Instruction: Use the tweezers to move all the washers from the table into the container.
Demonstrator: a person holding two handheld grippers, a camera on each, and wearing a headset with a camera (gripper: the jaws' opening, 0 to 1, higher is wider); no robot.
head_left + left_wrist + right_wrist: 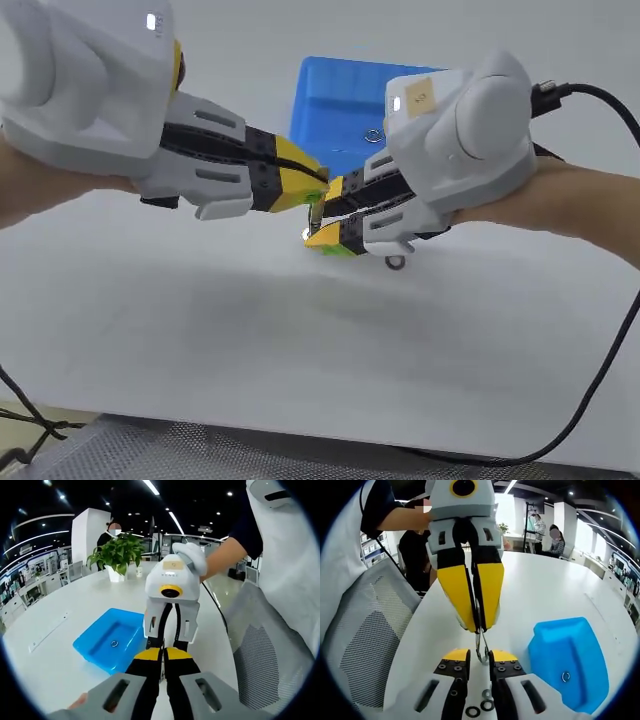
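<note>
My right gripper (325, 215) hides the lower right corner of the container (330, 100) and most of the tweezers (314, 212), center frame; left gripper (318, 182) cut off at upper left.

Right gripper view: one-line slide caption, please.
Left gripper holds the tweezers toward the right gripper; loose washers lie on the table, one washer in the blue container.
</note>
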